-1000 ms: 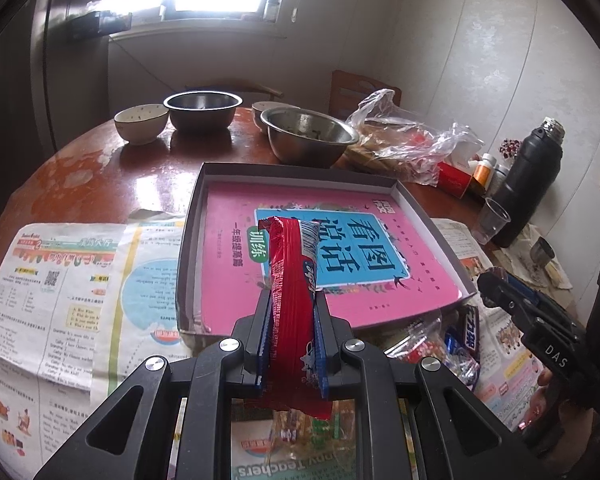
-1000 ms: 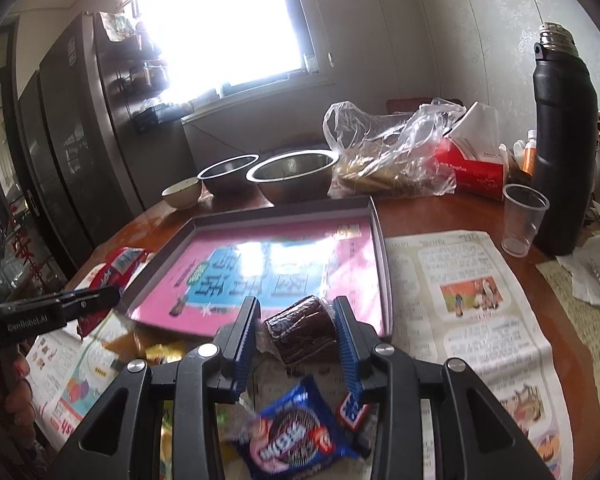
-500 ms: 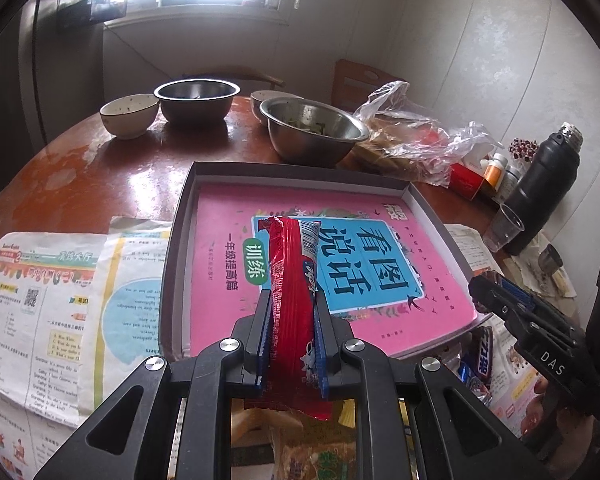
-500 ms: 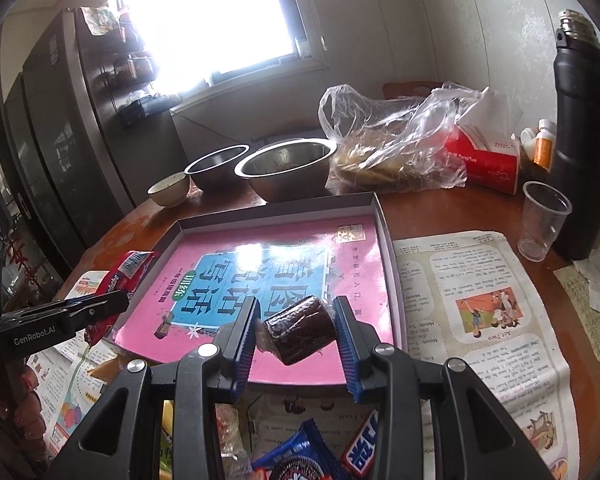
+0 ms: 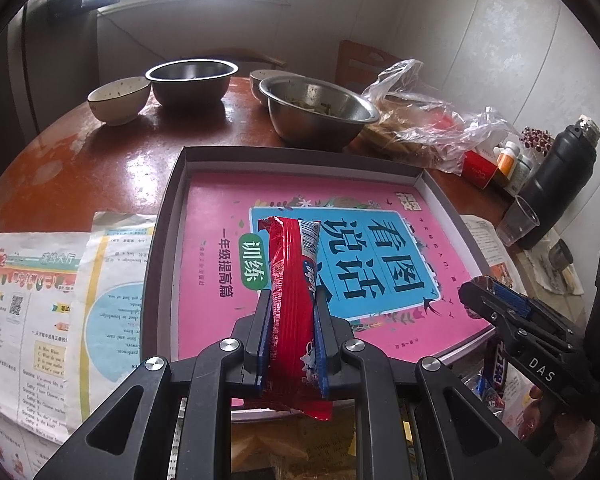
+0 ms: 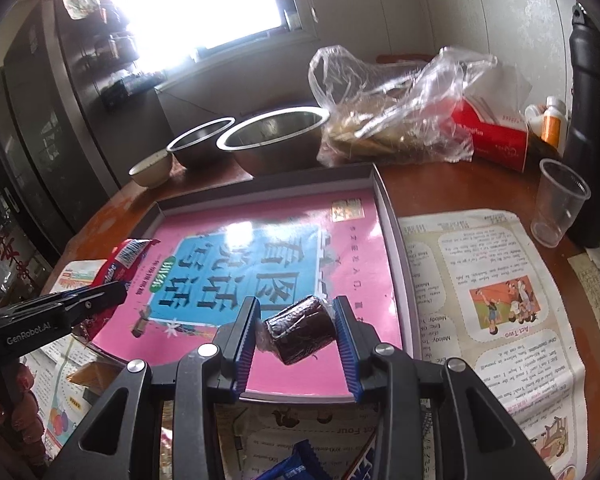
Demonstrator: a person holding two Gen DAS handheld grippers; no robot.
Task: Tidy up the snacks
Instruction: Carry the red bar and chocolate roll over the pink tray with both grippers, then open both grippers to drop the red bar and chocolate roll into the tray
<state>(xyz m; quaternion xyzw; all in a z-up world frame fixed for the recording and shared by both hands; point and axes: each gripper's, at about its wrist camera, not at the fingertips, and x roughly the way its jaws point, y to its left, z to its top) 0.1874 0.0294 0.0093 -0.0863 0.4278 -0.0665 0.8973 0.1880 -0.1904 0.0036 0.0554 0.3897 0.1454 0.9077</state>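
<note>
My left gripper [image 5: 293, 300] is shut on a long red snack packet [image 5: 294, 280] and holds it over the near edge of a shallow grey box [image 5: 168, 216] lined with a pink book cover. My right gripper [image 6: 296, 308] is shut on a dark brown wrapped cake roll [image 6: 300, 328], held over the near right part of the same box [image 6: 392, 220]. The left gripper and its red packet [image 6: 120, 260] show at the left of the right wrist view. The right gripper shows at the right of the left wrist view [image 5: 488, 300].
Loose snack packets lie on newspaper in front of the box [image 6: 296, 464] [image 5: 496, 368]. Behind the box stand steel bowls [image 5: 320, 108], a ceramic bowl [image 5: 118, 98] and a plastic bag of food [image 6: 396, 112]. A plastic cup [image 6: 560, 204] and black flask [image 6: 592, 132] stand at the right.
Both grippers have moved forward over the box with their snacks still held. The box now fills more of both views.
</note>
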